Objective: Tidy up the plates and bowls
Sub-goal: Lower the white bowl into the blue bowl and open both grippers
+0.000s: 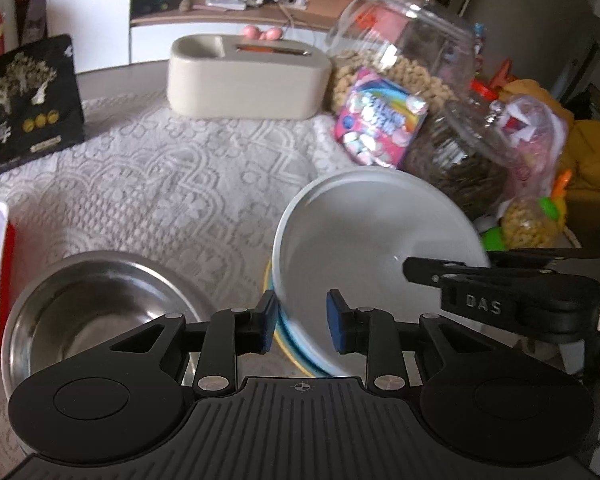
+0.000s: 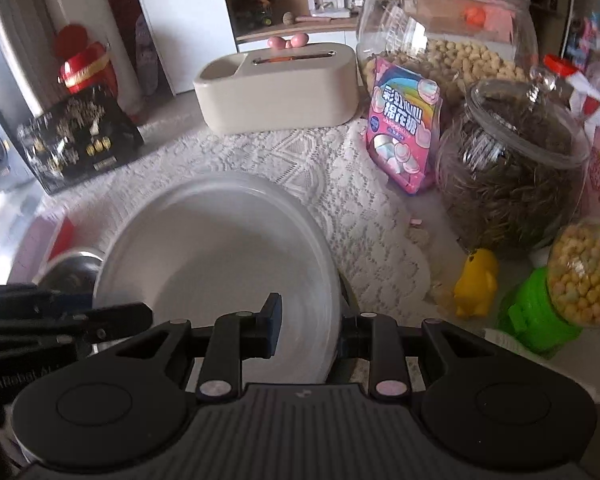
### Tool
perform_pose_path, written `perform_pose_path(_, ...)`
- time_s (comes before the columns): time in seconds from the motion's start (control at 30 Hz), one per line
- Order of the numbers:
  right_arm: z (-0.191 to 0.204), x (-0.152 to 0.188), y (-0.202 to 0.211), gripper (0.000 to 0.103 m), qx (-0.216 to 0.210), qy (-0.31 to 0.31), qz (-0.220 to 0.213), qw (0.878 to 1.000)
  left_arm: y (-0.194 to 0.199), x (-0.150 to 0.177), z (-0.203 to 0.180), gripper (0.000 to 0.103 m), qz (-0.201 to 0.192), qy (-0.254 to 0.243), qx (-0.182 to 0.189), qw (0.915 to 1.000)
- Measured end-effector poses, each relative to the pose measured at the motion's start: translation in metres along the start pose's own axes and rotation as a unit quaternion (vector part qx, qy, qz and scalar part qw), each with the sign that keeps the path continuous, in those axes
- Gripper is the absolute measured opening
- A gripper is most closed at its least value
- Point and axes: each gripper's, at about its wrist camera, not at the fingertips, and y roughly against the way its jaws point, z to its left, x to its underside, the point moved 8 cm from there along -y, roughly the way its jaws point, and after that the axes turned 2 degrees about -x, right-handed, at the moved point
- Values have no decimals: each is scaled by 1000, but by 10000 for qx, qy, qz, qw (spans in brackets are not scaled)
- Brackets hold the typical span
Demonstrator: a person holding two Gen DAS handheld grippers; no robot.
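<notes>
Right gripper (image 2: 306, 330): jaws pinch the near rim of the white bowl (image 2: 220, 264). Left gripper (image 1: 302, 322): jaws straddle its opposite rim, contact unclear. Bowl plain, glossy, tilted over a yellow-and-blue plate (image 1: 290, 354); steel bowl (image 1: 96, 304) left of the jaws, on the desk (image 1: 160, 184).

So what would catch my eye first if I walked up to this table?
Probably the white bowl in the middle of the lace-covered table, gripped at its rim on both sides by the left hand-held gripper and the right hand-held gripper. Beside it sits an empty steel bowl. Behind, big glass jars and a pink marshmallow bag crowd the right edge.
</notes>
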Motion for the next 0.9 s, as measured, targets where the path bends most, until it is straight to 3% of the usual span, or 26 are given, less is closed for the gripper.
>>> perform_pose_path(0.2,2,-1,3,27,97,161,-56,9998,-6,2,14,30,-55,283,-92,9995)
perform_pose_path(0.37,0,-5,3,28,63,187,-153,9997,0,5,19,30,-109,596,45,9982)
perform_pose_path(0.47,-6,-9,-2,36,36,43,-194,9998,9,6,20,30,-303,748,164,9966)
perform_pose_path(0.63,-13,-7,-16,36,44,-197,36,9998,11,6,24,30,-362,809,211,9958)
perform_pose_path(0.77,-14,-3,-22,46,49,-209,67,9997,14,6,27,30,-441,923,298,9943)
perform_pose_path(0.9,-18,0,-28,46,75,-255,137,9996,17,4,27,30,-507,976,418,9931)
